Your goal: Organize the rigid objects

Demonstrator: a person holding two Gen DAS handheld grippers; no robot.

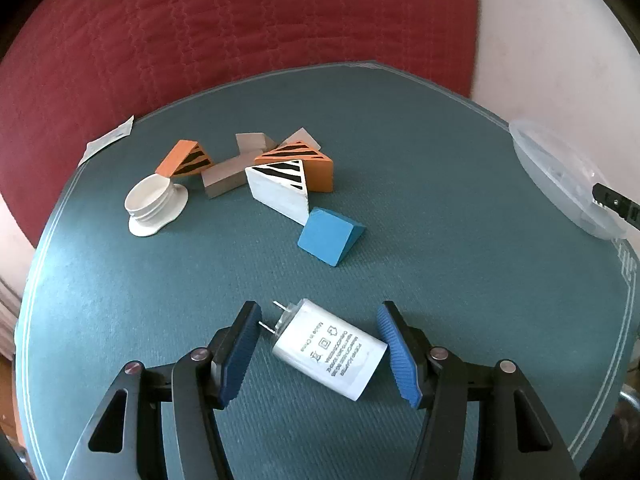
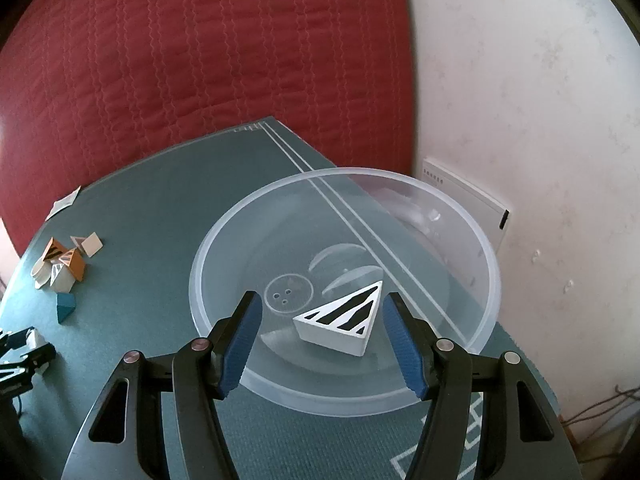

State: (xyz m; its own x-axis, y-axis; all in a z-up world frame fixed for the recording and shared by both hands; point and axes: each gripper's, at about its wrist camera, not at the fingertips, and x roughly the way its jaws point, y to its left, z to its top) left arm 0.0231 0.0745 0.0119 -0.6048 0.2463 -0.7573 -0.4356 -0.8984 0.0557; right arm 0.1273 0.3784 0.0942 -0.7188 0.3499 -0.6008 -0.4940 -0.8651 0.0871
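Wooden blocks [image 1: 276, 172] cluster on the teal tabletop [image 1: 440, 160] before a red quilt [image 1: 240, 20]. Left gripper [image 1: 318, 354] gapes around a white adapter [image 1: 330, 350]; right gripper [image 2: 320, 346] hangs wide, empty, over the clear bowl [image 2: 460, 216] holding a striped wedge [image 2: 340, 320].

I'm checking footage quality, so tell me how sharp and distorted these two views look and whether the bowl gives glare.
Left wrist view: strong fisheye bending of the mat edge, yet the power adapter label prints sharply. Right wrist view: same curvature, soft even light, and the clear bowl shows faint reflections but no harsh glare over the striped wedge.
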